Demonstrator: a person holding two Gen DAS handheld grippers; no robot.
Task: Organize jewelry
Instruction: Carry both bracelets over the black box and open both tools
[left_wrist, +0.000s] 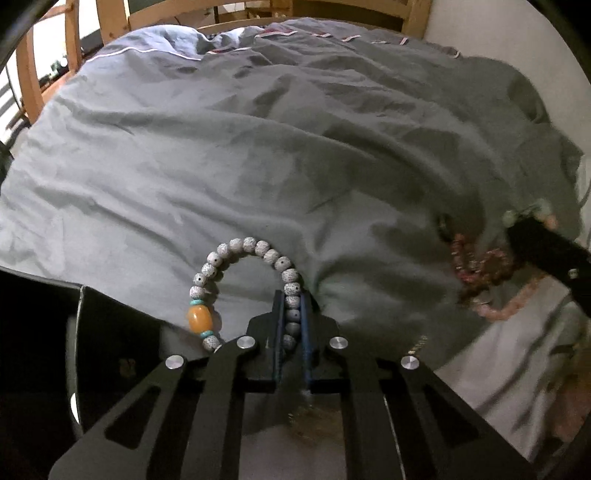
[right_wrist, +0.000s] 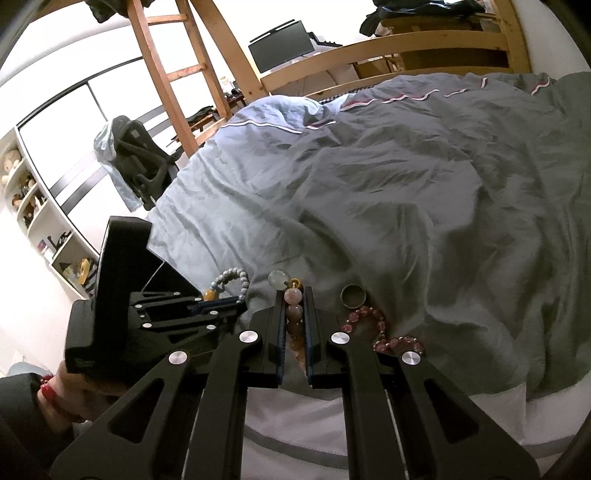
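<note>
Up close, the left gripper has its jaws drawn narrow around one side of a white beaded bracelet. Several speckled white beads sit in a row between the two fingers, and the rest of the loop arches up and forward over the grey duvet, coming down on the left with a large amber bead flanked by small turquoise spacers. A black box lies at the lower left of that view, just beside the bracelet.

The right gripper likewise has its jaws pulled in tight on a pink beaded strand. Pale pink and tan beads are stacked between the fingers, and a clear round bead stands at the tip. Just to the right of these fingers, a dull metal ring rests on the duvet, with a dark red beaded bracelet curled beside it.

From the right wrist view, the left gripper appears at the left, with the white bracelet at its tips and the open lid of the black box rising behind it. A wooden bed frame borders the far side of the bed.
</note>
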